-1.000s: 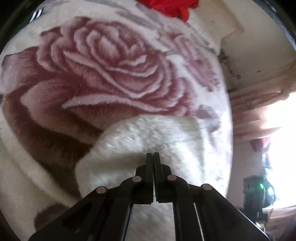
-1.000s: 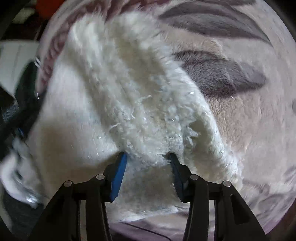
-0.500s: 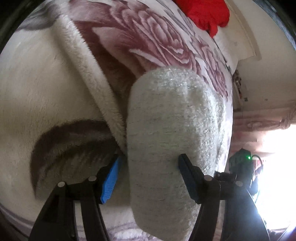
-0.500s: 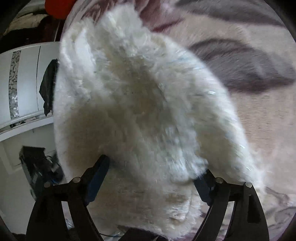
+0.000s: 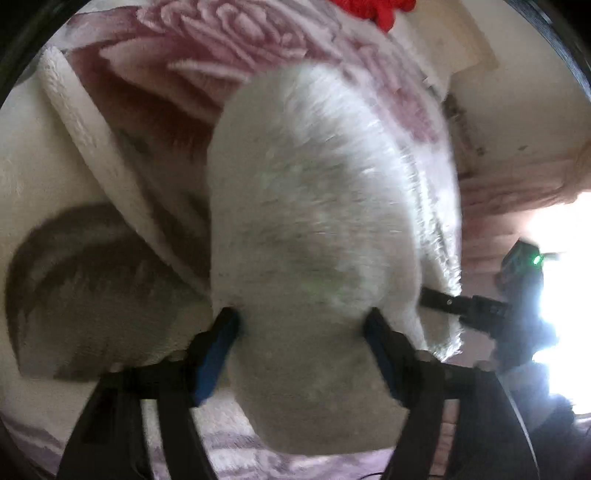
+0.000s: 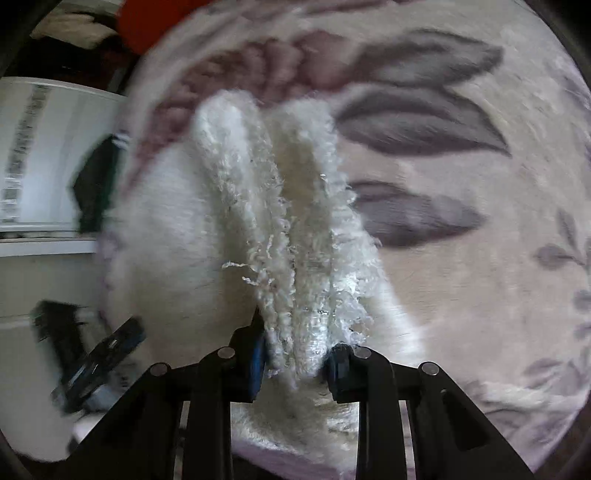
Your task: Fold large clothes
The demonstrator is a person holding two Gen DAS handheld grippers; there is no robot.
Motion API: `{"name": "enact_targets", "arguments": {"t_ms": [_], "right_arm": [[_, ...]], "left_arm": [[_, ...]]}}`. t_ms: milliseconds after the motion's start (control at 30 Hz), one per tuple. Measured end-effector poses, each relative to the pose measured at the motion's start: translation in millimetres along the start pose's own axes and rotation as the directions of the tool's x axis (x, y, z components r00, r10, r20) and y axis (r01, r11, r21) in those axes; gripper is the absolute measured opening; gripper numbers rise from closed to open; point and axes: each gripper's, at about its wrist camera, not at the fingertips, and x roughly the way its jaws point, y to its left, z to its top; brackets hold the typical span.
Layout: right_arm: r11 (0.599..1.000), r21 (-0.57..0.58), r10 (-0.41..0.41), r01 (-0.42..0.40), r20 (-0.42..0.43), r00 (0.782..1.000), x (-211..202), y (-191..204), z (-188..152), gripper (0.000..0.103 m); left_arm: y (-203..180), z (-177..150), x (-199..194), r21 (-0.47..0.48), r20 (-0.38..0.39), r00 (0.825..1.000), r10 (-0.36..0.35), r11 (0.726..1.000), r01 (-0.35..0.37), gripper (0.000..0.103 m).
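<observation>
A fluffy white garment [image 5: 317, 229] lies on a floral blanket [image 5: 74, 258]. In the left wrist view its thick fold fills the gap of my left gripper [image 5: 301, 328]; the blue-padded fingers stand wide apart on either side of it, open. In the right wrist view my right gripper [image 6: 297, 360] has closed on a bunched, curly-piled edge of the same garment [image 6: 295, 229], which rises from the fingers toward the blanket [image 6: 461, 295].
A red cloth [image 5: 373, 9] lies at the blanket's far end. A wall and bright window [image 5: 561, 295] are on the right of the left view. White furniture [image 6: 44, 155] and a dark item [image 6: 96, 184] stand left in the right view.
My left gripper went from shut to wide open around the garment's fold. My right gripper narrowed from wide open onto the garment's edge. Both views shifted and blurred.
</observation>
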Motion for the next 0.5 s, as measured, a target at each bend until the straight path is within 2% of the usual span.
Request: {"name": "enact_targets", "arguments": {"t_ms": [33,133,200,267,300,333,367,400,467,500], "right_arm": [[0.999,-0.025,-0.029,0.028,-0.026,0.999,15,-6,3,0.031],[0.998,-0.053,-0.030,0.027,-0.070,0.997,34,-12,12,0.050],[0.994,-0.095,-0.049,0.044,-0.053,0.997,31,-8,17,0.061],[0.982,-0.164,-0.096,0.090,-0.028,0.995,29,-5,23,0.083],[0.981,-0.176,-0.095,0.088,-0.033,0.995,35,-2,32,0.087],[0.981,-0.179,-0.085,0.075,-0.047,0.995,41,-5,39,0.096],[0.986,-0.166,-0.041,0.027,-0.081,0.996,49,-14,50,0.099],[0.989,-0.123,0.059,-0.076,-0.136,0.989,62,-26,59,0.099],[0.965,-0.029,0.247,-0.259,-0.215,0.945,90,-41,68,0.099],[0.955,-0.011,0.285,-0.295,-0.222,0.932,95,-43,69,0.099]], "left_arm": [[-2,-2,7,0.012,-0.001,1.000,0.009,1.000,-0.009,0.085],[0,-1,8,0.014,0.003,1.000,0.003,1.000,-0.003,0.086],[4,2,6,0.005,-0.002,1.000,-0.014,1.000,0.014,0.086],[10,2,5,-0.004,0.000,0.999,-0.040,0.999,0.040,0.086],[13,0,3,-0.005,0.003,0.999,-0.051,0.999,0.051,0.086],[17,0,2,-0.008,0.007,0.997,-0.071,0.997,0.071,0.087],[24,-4,-1,-0.014,0.011,0.995,-0.094,0.995,0.095,0.087],[31,-4,-2,-0.030,0.014,0.992,-0.128,0.991,0.129,0.089],[50,-3,-1,-0.076,0.029,0.976,-0.214,0.974,0.215,0.091],[58,-3,1,-0.098,0.039,0.967,-0.252,0.962,0.255,0.092]]}}
